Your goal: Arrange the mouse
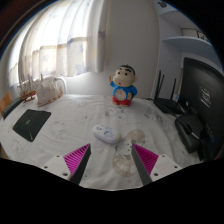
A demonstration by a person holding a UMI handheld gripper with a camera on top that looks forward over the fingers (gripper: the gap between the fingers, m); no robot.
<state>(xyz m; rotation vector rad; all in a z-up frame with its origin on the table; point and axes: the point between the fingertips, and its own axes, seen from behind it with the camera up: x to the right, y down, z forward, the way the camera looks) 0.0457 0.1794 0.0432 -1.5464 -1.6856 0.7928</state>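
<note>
A white computer mouse (105, 133) lies on the pale patterned tablecloth (70, 125), just ahead of my fingers and slightly left of the middle between them. My gripper (112, 160) is open and empty, its two pink pads spread wide, the left fingertip (80, 155) and the right fingertip (146, 155) hovering above the cloth. Nothing is held between them.
A cartoon boy figurine (124, 86) in red and blue stands beyond the mouse. A dark mouse mat (31, 123) lies at the left. A monitor (205, 90) and black stand (190, 125) are at the right. Glass items (45, 92) sit at the far left by the curtain.
</note>
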